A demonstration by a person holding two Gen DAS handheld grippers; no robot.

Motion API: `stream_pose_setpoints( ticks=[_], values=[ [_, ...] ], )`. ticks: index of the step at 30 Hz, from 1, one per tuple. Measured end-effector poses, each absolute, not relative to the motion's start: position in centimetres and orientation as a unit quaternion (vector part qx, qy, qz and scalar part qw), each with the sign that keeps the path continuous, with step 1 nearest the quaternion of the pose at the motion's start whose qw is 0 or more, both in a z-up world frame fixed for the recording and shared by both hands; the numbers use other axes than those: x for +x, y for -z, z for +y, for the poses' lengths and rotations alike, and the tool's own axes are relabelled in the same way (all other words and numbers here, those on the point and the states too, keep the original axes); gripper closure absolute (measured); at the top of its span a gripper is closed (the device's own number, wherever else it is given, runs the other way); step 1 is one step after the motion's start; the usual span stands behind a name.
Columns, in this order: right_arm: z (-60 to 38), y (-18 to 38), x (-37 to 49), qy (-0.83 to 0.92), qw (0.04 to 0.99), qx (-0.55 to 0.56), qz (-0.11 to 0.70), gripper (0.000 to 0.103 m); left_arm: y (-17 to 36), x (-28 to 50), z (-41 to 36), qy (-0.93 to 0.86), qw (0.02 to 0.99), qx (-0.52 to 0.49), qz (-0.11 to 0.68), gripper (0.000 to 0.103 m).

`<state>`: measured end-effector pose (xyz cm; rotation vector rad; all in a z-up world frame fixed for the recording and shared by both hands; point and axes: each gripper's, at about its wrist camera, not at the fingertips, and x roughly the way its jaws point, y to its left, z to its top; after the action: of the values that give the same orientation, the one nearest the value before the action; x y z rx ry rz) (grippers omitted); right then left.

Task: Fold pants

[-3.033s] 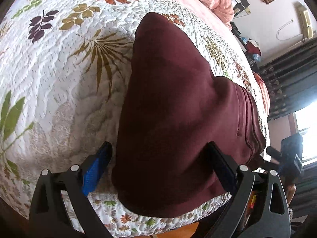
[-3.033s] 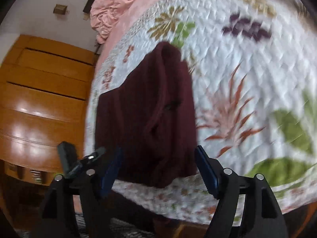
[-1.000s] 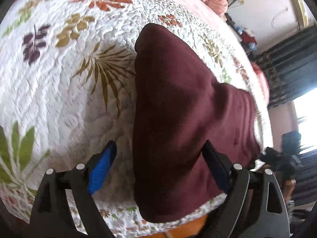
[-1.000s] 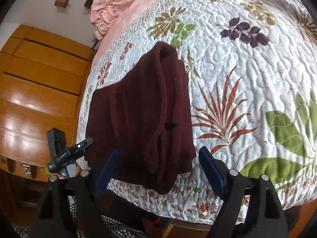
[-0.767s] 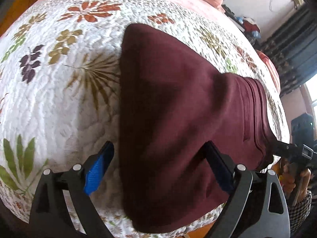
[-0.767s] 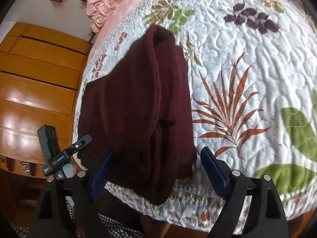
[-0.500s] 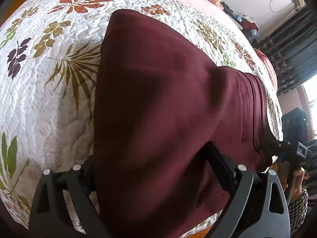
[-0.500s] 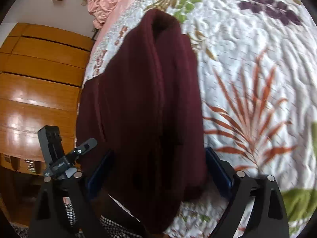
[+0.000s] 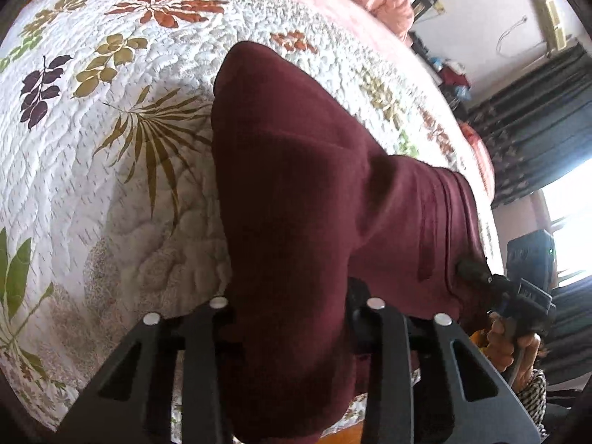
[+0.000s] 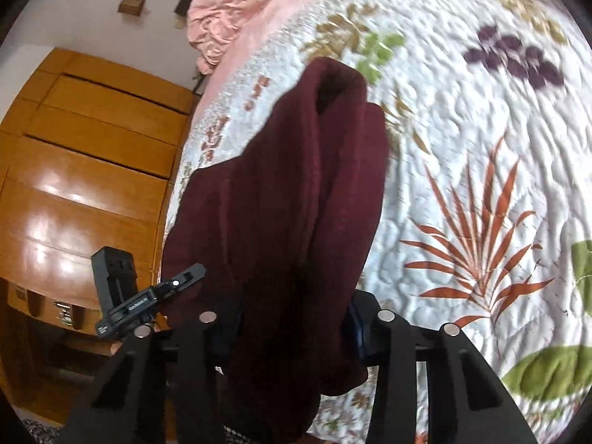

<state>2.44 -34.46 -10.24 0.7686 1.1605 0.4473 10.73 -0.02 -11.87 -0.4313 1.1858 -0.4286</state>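
Observation:
Dark maroon pants (image 9: 314, 185) lie folded lengthwise on a white quilted bedspread with a leaf print (image 9: 92, 129), reaching the bed's near edge. My left gripper (image 9: 292, 314) is closing its jaws, and the near end of the pants is bunched and pinched between them. In the right wrist view the same pants (image 10: 288, 192) run away from me. My right gripper (image 10: 292, 329) is also closing, with the near edge of the fabric squeezed between its blue pads. Each gripper shows in the other's view, beside the pants' edge.
The bedspread (image 10: 481, 148) stretches wide on both sides of the pants. A pink blanket (image 10: 236, 11) is heaped at the head of the bed. A wooden wardrobe (image 10: 74, 166) stands beside the bed; dark curtains (image 9: 536, 129) and a bright window are on the other side.
Both grippers' jaws stood wide apart around the pants' near edge; now they have come together on the fabric, which is bunched between the fingers. Both views have shifted slightly closer.

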Motion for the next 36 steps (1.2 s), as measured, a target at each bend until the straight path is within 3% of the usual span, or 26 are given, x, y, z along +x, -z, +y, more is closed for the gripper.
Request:
stream_pose_setpoints(
  ticks=[12,21,26,30,34,36],
  values=[
    [-33.3,3.5,2.1,-0.198,0.788,0.29,0.505,0.062,8.9,8.9,-0.4,0.257,0.79,-0.239,0.502,0.079],
    [-34.0,-0.5,9.3,-0.226,0.817,0.254,0.465,0.062,4.0,14.1,-1.7,0.249,0.834,-0.228,0.436,0.079],
    [-34.3,3.6,14.9,-0.23,0.801,0.266,0.484,0.062,5.4,18.0,-2.4,0.226,0.844,-0.192,0.446,0.079],
    [-34.9,9.3,16.7,-0.196,0.777,0.28,0.529,0.06,10.0,20.8,-2.7,0.199,0.826,-0.167,0.5,0.076],
    [-36.1,13.4,16.1,-0.18,0.765,0.305,0.539,0.046,12.0,20.1,-2.5,0.201,0.838,-0.142,0.487,0.06],
    [-36.8,14.3,15.8,-0.187,0.76,0.331,0.528,0.044,12.6,20.0,-2.4,0.197,0.84,-0.141,0.485,0.051]
  ],
)
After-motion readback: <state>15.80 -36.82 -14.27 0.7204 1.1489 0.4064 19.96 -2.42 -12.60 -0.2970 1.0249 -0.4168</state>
